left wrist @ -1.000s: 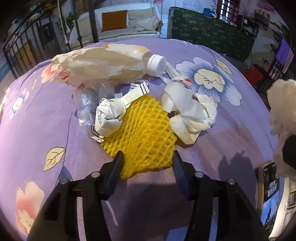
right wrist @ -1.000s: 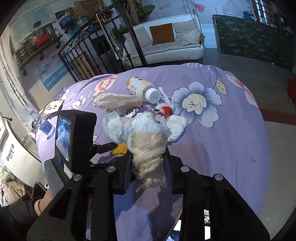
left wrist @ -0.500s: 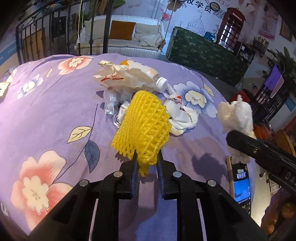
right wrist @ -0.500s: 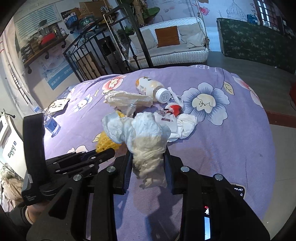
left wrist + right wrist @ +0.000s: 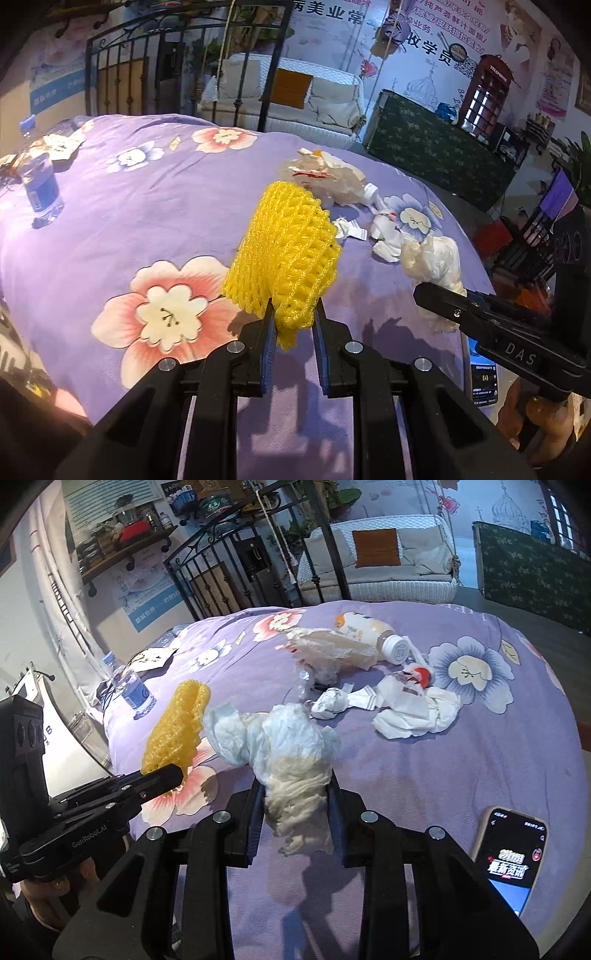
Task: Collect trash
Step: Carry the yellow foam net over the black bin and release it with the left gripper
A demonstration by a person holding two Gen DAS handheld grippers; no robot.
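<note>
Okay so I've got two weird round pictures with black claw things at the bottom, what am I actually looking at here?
Those black claws are two hand-held grippers, one in each of a person's hands. Each carries a wide-angle camera that looks forward along its two fingers, which is why the pictures bulge.

In the left camera's picture, the left gripper is shut on a yellow foam net. In the right camera's picture, the right gripper is shut on a wad of white tissue.

Both are held above a purple flowered cloth. Lying on it are a capped bottle, a crinkled plastic bag, crumpled white papers, a small water bottle and a phone.
</note>
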